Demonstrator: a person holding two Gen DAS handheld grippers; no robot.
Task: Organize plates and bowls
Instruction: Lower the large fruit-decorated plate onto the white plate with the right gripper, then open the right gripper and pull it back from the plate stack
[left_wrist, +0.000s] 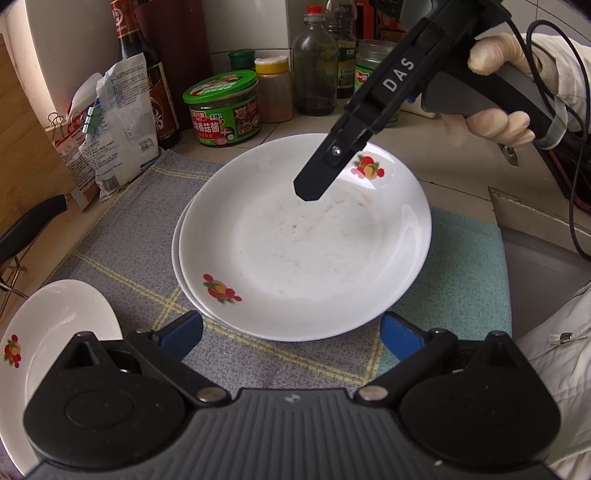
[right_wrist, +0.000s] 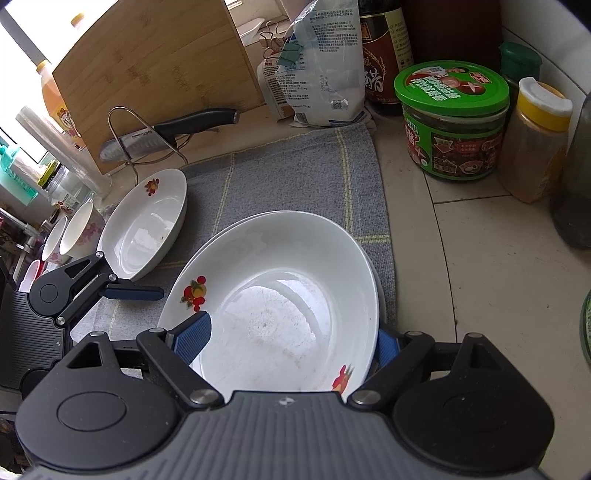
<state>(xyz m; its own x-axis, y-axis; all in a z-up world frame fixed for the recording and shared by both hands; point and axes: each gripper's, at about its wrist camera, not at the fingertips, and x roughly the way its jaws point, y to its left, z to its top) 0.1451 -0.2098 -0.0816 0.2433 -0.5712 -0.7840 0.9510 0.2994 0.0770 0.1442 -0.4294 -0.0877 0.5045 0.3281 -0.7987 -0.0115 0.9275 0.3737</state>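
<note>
Your clearest lane is the bare grey mat (right_wrist: 280, 177) between the stacked plates (left_wrist: 303, 254) and the back row of goods. Behind that strip, the green-lidded jar (right_wrist: 452, 122), the yellow-capped spice jar (right_wrist: 535, 140) and the dark sauce bottle (left_wrist: 147, 74) stand close together and wall off the rear. On the left, the lone plate (right_wrist: 147, 225), the knife (right_wrist: 170, 134) on its wire stand and the bamboo board (right_wrist: 155, 74) crowd the mat's edge, with two flowered bowls (right_wrist: 74, 236) beyond. The right gripper (right_wrist: 291, 341) straddles the stack's near rim, jaws spread; the left gripper (left_wrist: 291, 334) sits just beside the stack. Pale tiled counter (right_wrist: 480, 266) right of the mat lies free.
</note>
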